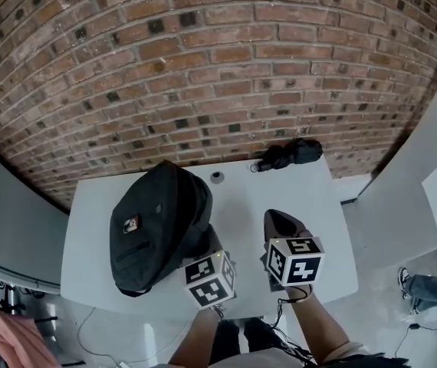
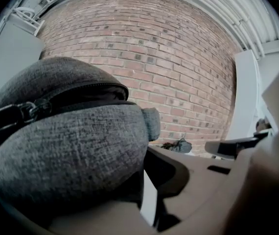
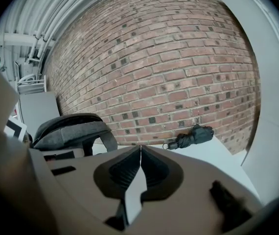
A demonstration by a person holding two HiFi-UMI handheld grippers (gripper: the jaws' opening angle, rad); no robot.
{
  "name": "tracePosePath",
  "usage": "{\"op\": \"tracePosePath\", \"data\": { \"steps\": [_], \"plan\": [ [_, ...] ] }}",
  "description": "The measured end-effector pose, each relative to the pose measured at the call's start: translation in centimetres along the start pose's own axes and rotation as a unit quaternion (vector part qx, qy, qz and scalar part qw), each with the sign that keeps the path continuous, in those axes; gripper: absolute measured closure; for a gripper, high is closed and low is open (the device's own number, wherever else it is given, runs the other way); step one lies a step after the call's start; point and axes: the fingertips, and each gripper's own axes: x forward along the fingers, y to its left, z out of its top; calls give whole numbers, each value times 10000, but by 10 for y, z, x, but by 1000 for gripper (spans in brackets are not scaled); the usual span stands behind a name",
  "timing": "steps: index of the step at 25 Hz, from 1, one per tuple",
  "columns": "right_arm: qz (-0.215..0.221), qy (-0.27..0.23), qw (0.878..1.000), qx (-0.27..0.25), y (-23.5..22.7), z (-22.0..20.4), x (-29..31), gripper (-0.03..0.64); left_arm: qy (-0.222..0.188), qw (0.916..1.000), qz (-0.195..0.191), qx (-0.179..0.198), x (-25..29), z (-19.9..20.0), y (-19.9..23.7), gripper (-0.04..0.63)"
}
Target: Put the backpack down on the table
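A dark grey backpack (image 1: 153, 225) stands upright over the left half of the white table (image 1: 241, 205); I cannot tell whether its bottom rests on the top. My left gripper (image 1: 202, 244) is at the pack's right side, shut on it. In the left gripper view the grey fabric (image 2: 66, 151) fills the left and covers one jaw. My right gripper (image 1: 280, 222) hovers over the table's right half with its jaws pressed together and nothing between them (image 3: 140, 150). From there the backpack (image 3: 68, 129) shows to the left.
A folded black umbrella (image 1: 291, 153) lies at the table's far right corner, against the brick wall (image 1: 218, 60). A small dark round thing (image 1: 217, 177) sits near the far edge. White panels flank the table. Another person's shoe (image 1: 406, 278) shows on the floor at the right.
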Motion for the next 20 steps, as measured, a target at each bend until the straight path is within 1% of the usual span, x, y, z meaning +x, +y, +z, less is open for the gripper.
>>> {"op": "tracePosePath", "data": {
  "steps": [4,13,20],
  "plan": [
    [-92,50,9999,51,-12,-6,-1,586,70,9999,56,49,11,-9,-7,558],
    [-205,198,9994,181,-34,-24,0,586,301,9994,49,-156,28,-37,-22,558],
    [-249,395,9986,248,-50,-46,3,586,438,9989,76,-171,40,-58,-31,558]
  ]
}}
